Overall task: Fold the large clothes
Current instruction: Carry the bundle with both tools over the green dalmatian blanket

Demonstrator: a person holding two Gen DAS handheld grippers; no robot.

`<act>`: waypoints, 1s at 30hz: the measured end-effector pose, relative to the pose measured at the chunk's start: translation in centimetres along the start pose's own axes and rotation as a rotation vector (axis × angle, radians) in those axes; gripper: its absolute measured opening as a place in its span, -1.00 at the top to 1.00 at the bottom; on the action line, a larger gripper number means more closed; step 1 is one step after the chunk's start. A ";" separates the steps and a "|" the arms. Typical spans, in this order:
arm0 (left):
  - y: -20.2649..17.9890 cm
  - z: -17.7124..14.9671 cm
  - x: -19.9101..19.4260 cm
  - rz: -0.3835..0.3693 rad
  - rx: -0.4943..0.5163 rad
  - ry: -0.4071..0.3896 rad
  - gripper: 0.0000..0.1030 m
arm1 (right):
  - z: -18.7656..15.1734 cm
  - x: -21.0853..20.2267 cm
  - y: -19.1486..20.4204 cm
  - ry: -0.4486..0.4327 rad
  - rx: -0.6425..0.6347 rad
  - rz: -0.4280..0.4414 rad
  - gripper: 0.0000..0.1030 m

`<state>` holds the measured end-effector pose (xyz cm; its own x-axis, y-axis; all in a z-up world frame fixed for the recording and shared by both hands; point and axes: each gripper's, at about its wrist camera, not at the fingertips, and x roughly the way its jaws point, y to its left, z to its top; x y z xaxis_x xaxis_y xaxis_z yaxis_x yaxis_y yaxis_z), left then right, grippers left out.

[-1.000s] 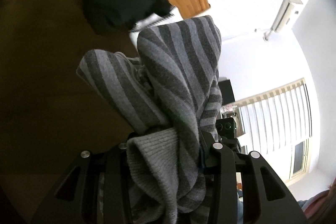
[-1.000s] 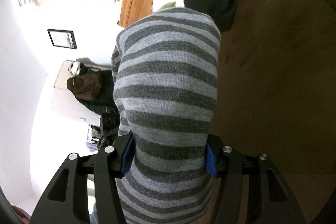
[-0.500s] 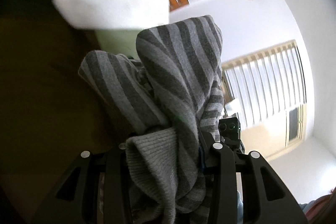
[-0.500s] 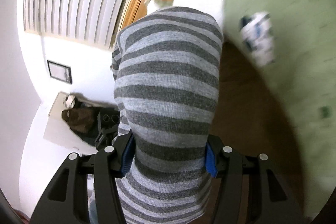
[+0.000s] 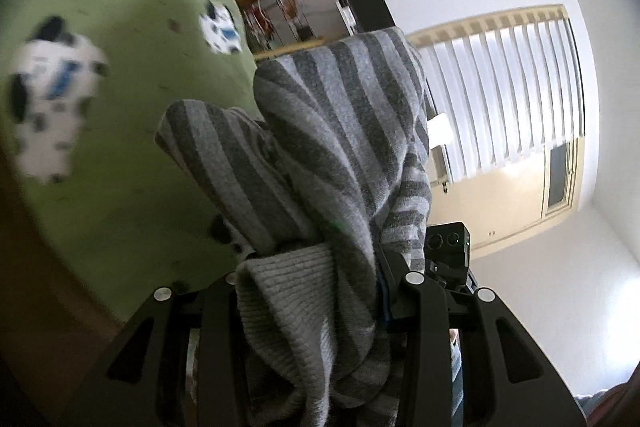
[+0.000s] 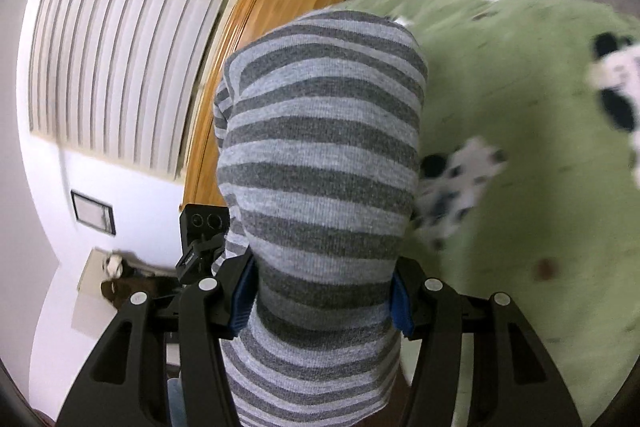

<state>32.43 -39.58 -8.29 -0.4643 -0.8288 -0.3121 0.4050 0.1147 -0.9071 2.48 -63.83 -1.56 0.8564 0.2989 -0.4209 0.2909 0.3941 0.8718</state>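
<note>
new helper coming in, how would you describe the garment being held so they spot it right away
Start at the big green blanket with black-and-white animal prints. In front of it, bunched between the jaws of both the left gripper and the right gripper, is the striped sweater. It is the only knit with light and dark grey stripes.

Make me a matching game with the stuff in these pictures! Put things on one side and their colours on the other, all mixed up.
Things:
1. sweater held in both grippers
2. blanket spread behind it
3. window blinds
4. pads on the right gripper's fingers

Colours:
A. blue
B. green with black-and-white patches
C. grey stripes
D. white slats

Pairs: 1-C, 2-B, 3-D, 4-A
</note>
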 end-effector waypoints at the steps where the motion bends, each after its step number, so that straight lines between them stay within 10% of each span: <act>1: -0.1 0.2 1.2 -0.002 0.002 0.016 0.24 | 0.3 -0.7 -0.7 -0.009 0.006 -0.007 -0.06; 21: 2.2 -1.6 9.4 0.076 -0.049 0.110 0.22 | -0.2 -2.5 -9.3 -0.070 0.142 -0.035 -0.11; 30: 1.0 1.2 9.7 0.204 -0.024 0.074 -0.46 | -0.1 -2.5 -7.5 -0.067 0.097 -0.137 -0.34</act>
<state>29.26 -48.13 -11.89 -0.4321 -0.7445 -0.5090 0.4776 0.2898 -0.8294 -1.89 -67.43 -7.05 0.8315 0.1880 -0.5228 0.4442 0.3403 0.8288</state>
